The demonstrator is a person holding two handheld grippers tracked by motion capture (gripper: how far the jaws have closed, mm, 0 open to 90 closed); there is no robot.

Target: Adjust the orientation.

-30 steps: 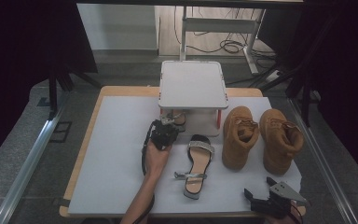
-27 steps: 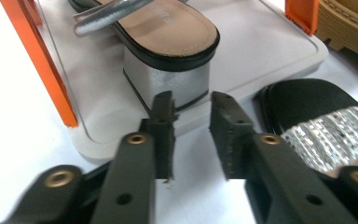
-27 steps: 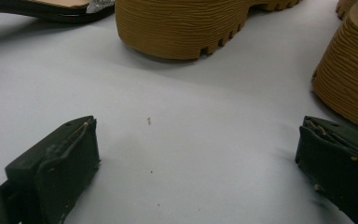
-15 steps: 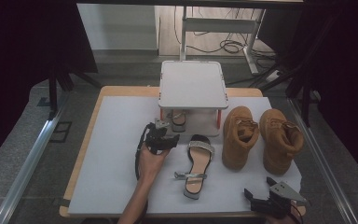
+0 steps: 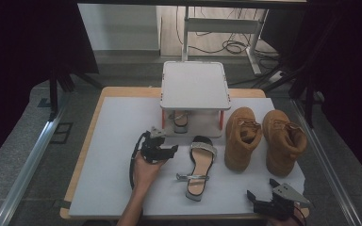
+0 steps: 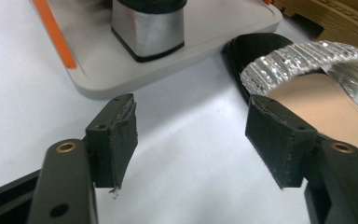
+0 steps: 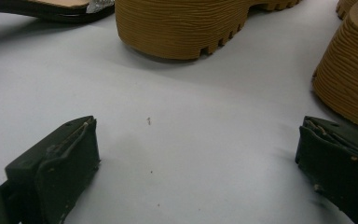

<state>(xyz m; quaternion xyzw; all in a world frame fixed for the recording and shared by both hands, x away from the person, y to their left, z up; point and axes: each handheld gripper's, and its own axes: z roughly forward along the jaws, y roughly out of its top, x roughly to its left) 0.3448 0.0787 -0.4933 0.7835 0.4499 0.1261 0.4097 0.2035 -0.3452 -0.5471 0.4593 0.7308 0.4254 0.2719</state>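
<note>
the mat (image 5: 113, 155) is pale grey-white on a light wood table (image 5: 87, 155). the rack (image 5: 195, 84) is light grey with orange-red posts. the sandal (image 5: 199, 165) has a tan insole, black edge and glittery silver straps; the one under the rack (image 5: 181, 120) shows a silver heel trimmed in black in the left gripper view. both boots (image 5: 240, 136) (image 5: 283, 141) are tan, with ribbed tan soles. both grippers (image 5: 162, 151) (image 5: 261, 200) are black; the right carries a grey plate.
</note>
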